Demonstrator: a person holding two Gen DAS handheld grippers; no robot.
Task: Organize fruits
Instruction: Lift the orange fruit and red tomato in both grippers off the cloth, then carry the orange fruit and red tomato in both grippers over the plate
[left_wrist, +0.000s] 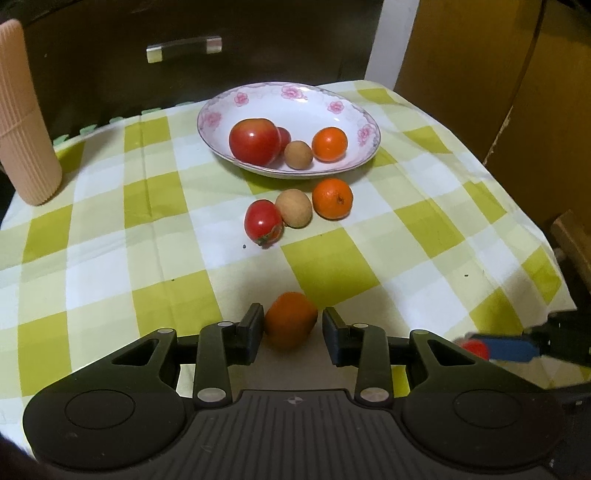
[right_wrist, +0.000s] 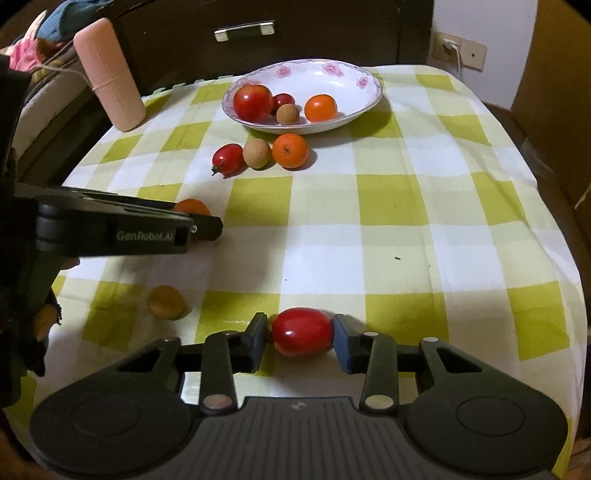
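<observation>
Open cloth (right_wrist: 406, 206): bare right of centre, free passage to the plate (right_wrist: 369, 99).
Blocking: three loose fruits (right_wrist: 260, 153) just before the plate.
Left edge: pink cylinder (right_wrist: 109, 74).

Warm dim light, soft shadows, fisheye bend at edges, fg blurry.

Four fruits (left_wrist: 255, 142) lie in the bowl (left_wrist: 295, 96); three fruits (left_wrist: 295, 207) lie before it.

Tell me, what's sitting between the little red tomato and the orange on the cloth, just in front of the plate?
A small round tan fruit sits between the tomato and the orange, touching or nearly touching both. Both wrist views show it.
</observation>
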